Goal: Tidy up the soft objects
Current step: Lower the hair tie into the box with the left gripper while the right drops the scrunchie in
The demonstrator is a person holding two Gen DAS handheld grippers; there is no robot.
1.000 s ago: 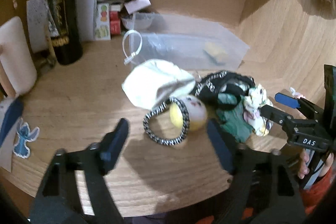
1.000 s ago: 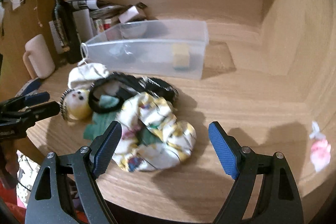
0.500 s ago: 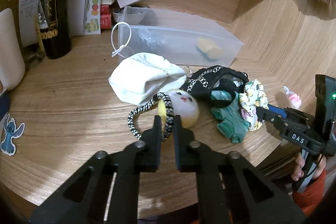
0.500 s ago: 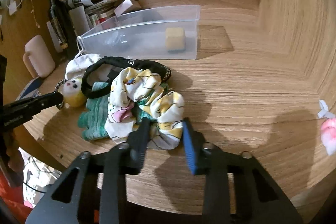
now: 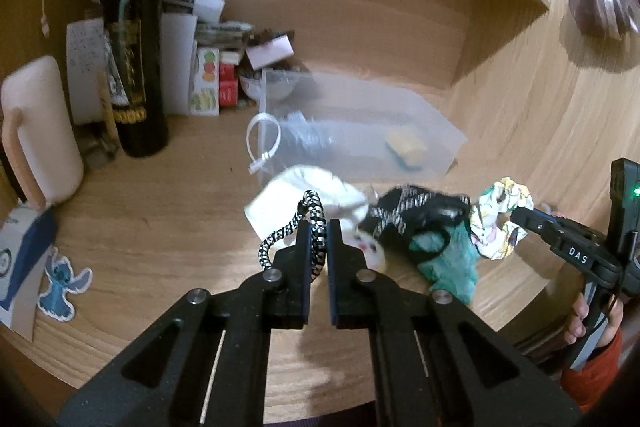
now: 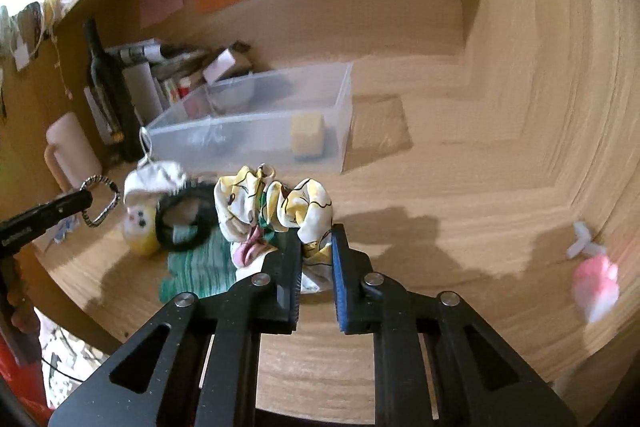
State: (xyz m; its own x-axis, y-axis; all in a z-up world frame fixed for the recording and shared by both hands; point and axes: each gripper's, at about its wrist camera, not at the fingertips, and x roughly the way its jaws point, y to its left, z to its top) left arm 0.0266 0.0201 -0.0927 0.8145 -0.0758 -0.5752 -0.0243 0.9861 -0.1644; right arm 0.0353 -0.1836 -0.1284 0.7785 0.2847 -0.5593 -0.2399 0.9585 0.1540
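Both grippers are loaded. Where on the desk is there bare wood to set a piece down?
Bare wood lies right of the bin, between the floral scrunchie and the pink toy. Another patch lies between the bottle, the sticker and the white cloth. The pile around the black band is crowded.

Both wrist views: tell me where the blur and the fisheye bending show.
Left wrist view: the clear bin and wine bottle are motion-smeared, while the left gripper on the striped hair tie stays crisp. Right wrist view: the floral scrunchie is soft, and the desk edge bows.
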